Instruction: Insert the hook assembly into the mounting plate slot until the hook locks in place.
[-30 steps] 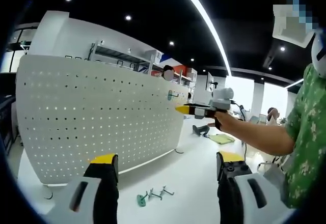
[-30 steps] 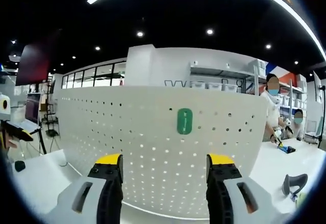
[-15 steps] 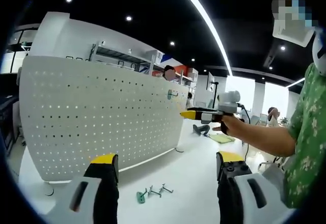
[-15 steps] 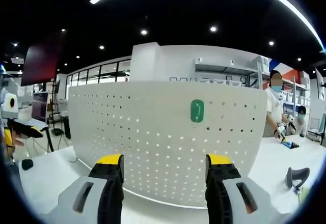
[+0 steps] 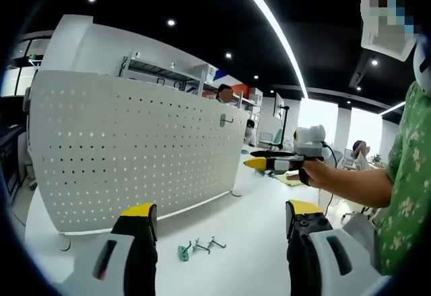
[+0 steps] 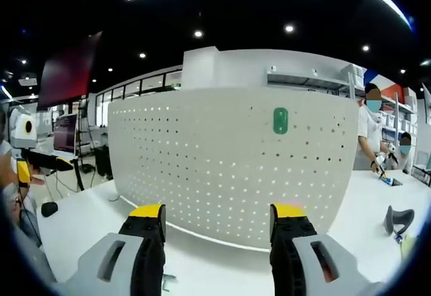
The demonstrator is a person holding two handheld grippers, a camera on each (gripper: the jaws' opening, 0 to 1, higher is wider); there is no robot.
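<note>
I had both grippers empty, jaws apart. In the left gripper view my left gripper (image 5: pixel 219 225) pointed over the white table (image 5: pixel 249 222), where loose hooks (image 5: pixel 199 247) lay near the pegboard's (image 5: pixel 128 148) lower edge. The right gripper (image 5: pixel 259 163) hung beside the board's right edge. In the right gripper view a green hook (image 6: pixel 280 120) sat mounted near the pegboard's (image 6: pixel 222 168) top right.

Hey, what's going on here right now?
A person holds a gripper in each hand in front of a white pegboard. One green hook already hangs high on the board. Spare hooks lie on the table below. Both the left gripper and right gripper are open and empty.
</note>
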